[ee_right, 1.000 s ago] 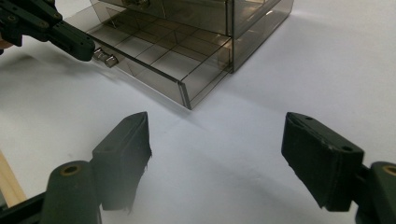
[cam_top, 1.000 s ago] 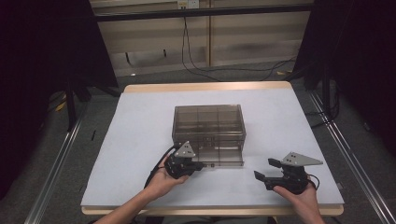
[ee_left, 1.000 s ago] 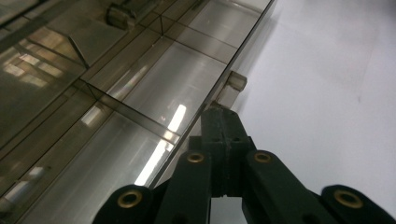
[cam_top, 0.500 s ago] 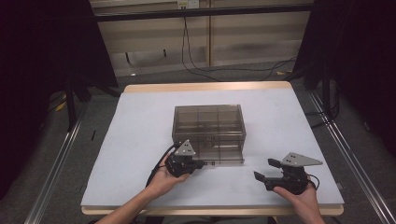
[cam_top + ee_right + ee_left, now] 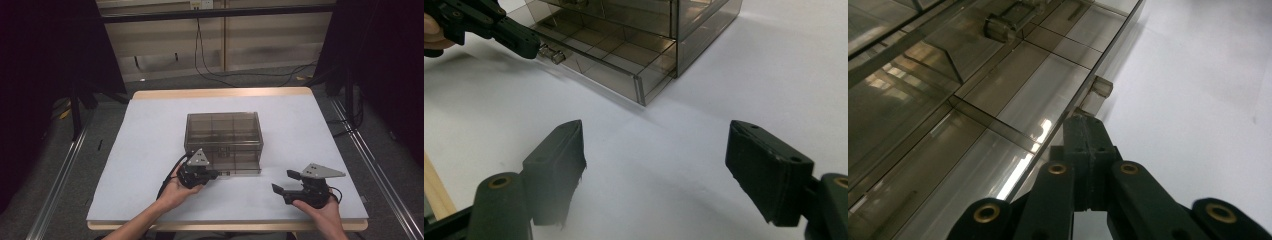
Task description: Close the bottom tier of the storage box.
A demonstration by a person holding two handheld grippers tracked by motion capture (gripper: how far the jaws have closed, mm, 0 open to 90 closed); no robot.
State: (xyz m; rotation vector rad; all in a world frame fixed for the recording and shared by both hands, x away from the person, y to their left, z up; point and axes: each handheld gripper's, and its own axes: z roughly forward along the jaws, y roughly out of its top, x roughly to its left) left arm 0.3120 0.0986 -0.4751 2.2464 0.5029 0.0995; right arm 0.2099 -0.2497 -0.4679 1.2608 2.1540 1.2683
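- Nearest the table's front edge, the right gripper (image 5: 286, 182) sits in the person's right hand, over bare white table (image 5: 150, 150), with its jaws spread wide and nothing between them.
- In the right gripper view its two black pads (image 5: 555, 160) stand far apart, with white surface between them and the box beyond.
- A little farther in, the left gripper (image 5: 216, 174) is held in the left hand (image 5: 175, 192), its jaws pressed together at the box's bottom drawer.
- In the left gripper view the closed jaws pinch the small clear handle (image 5: 1083, 107) on the drawer (image 5: 1013, 100) front; a second clear tab (image 5: 1101, 86) sits just beyond along the same edge.
- The drawer is pulled partly out toward the person, showing its dividers.
- The smoky clear box (image 5: 223, 134) stands near the middle of the table.
- Behind the table, cables (image 5: 210, 70) lie on the floor.
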